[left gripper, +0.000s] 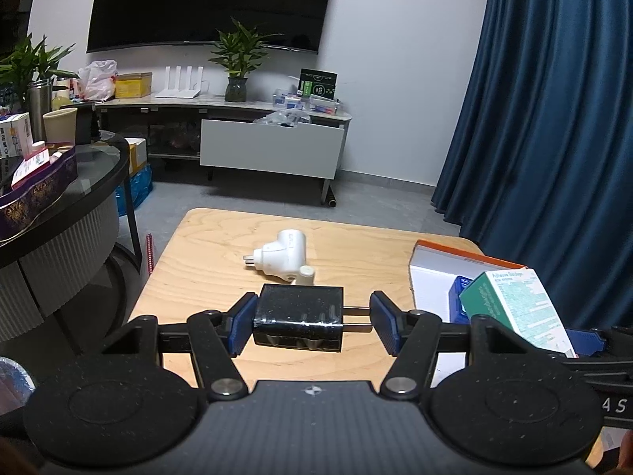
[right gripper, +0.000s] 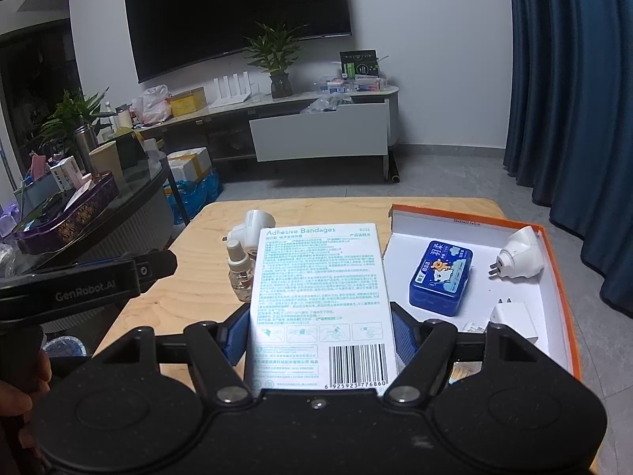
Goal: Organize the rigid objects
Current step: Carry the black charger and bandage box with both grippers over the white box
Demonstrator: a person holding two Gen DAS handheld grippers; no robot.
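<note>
My left gripper is shut on a black charger, with one blue pad on its body and the other on its prongs, above the wooden table. Just beyond it lie a white plug adapter and a small glass bottle. My right gripper is shut on a white and teal box of adhesive bandages, held upright to the left of a white tray box with an orange rim. In that tray lie a blue tin, a white plug adapter and a white charger.
A dark glass round table with a purple tray and cups stands close on the left. A TV cabinet with a potted plant lines the far wall. Blue curtains hang on the right. Grey floor lies beyond the wooden table.
</note>
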